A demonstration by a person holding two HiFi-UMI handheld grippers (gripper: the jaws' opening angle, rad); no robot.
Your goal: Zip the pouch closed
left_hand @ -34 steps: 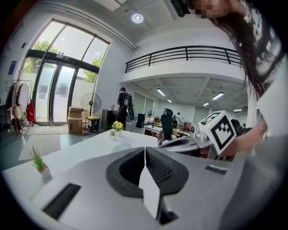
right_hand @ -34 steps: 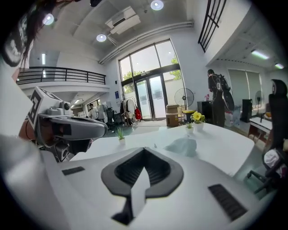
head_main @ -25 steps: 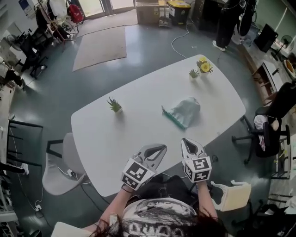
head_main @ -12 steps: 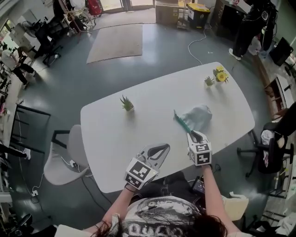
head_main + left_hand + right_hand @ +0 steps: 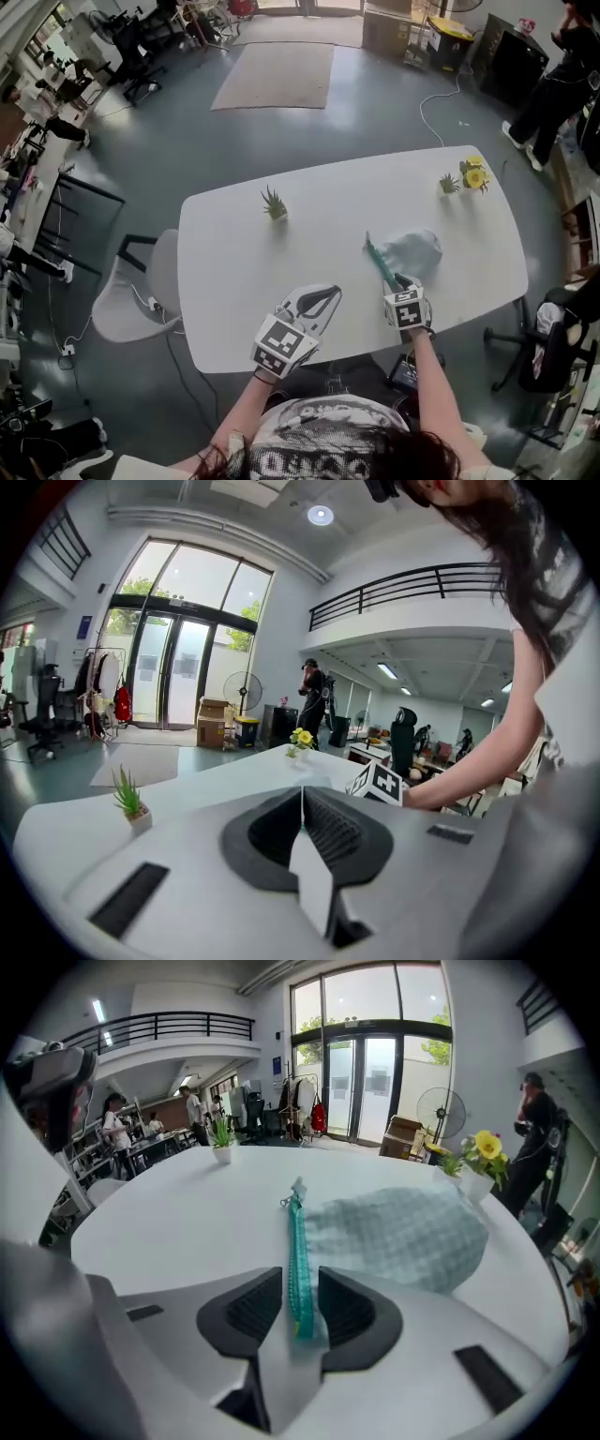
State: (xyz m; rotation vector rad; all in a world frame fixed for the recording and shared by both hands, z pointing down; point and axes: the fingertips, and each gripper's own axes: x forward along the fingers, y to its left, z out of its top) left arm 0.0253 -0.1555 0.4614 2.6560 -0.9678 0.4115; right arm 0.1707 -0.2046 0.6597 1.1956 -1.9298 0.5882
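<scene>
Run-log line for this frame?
right gripper: open, jaws straddling near end of teal zipper | left gripper: shut, empty | pouch: on table | pull tab: far end

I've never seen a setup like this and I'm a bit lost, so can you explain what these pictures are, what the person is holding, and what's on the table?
A person stands at a white table with a hand-held two-jaw gripper in each hand; the cubes with square markers are part of the grippers. The top-down picture comes from a camera on the person's head. The other two come from cameras riding on the grippers, each looking along its own jaws.

On the table lie a pale checked pouch with a teal zipper, a small green plant, and at the far corner a yellow flower beside a second small plant.

The left gripper is shut and holds nothing. The right gripper has its jaws slightly apart on either side of the zipper's near end and does not seem to pinch it yet.
</scene>
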